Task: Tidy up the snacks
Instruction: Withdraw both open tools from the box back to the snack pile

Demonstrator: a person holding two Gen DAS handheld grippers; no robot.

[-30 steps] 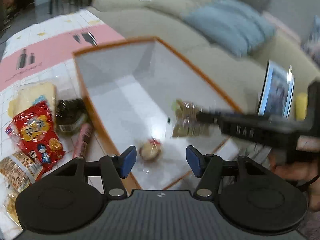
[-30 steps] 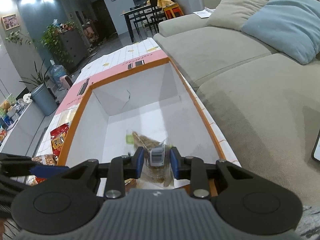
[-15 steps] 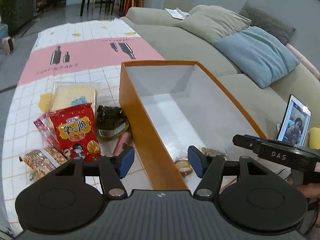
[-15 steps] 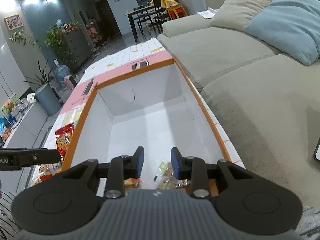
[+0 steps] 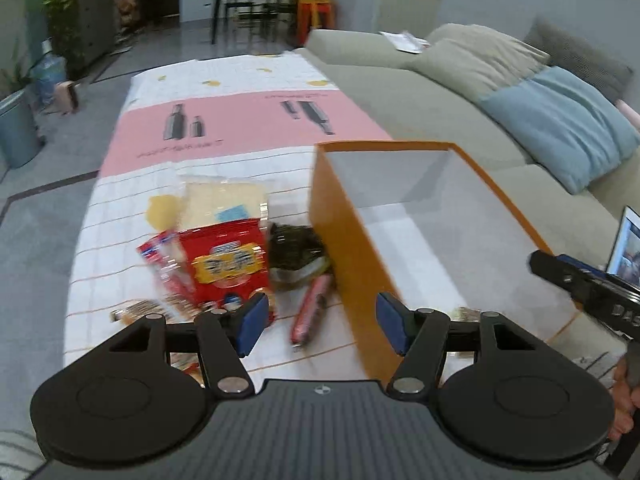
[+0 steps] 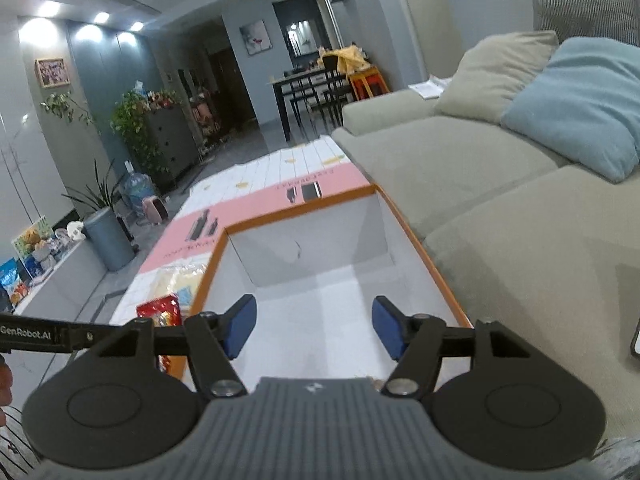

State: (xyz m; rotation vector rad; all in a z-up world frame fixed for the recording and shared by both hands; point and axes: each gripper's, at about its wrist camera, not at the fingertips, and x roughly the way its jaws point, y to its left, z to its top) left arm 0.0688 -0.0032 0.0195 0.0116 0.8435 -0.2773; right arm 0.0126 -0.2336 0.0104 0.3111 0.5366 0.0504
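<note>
— On the tablecloth (image 5: 248, 120), what is lying beside the orange box (image 5: 344, 240)?

— Beside its left wall the snacks are sitting in a loose heap: a red snack bag (image 5: 224, 260) is lying flat, a pale yellow packet (image 5: 224, 200) is resting just beyond it, a dark crinkled packet (image 5: 296, 248) is touching the box wall, and a red sausage stick (image 5: 312, 312) is lying at an angle just beside that wall.

— How is the left gripper (image 5: 320, 324) standing?

— Its blue pads are standing well apart with nothing between them; it is hovering over the box's near left corner, pointing down at the sausage stick and the wall.

— And the right gripper (image 6: 314, 330)?

— Its jaws are opening, and nothing is sitting between them — only the white floor of the box is showing through the gap. It is pointing along the inside of the box, with the grey sofa (image 6: 500, 200) running alongside on the right.

— Is anything lying inside the box?

— A small wrapped snack (image 5: 464, 314) is peeking out behind the left gripper's linkage, on the box floor at the near end; the blur is hiding what it is.
</note>
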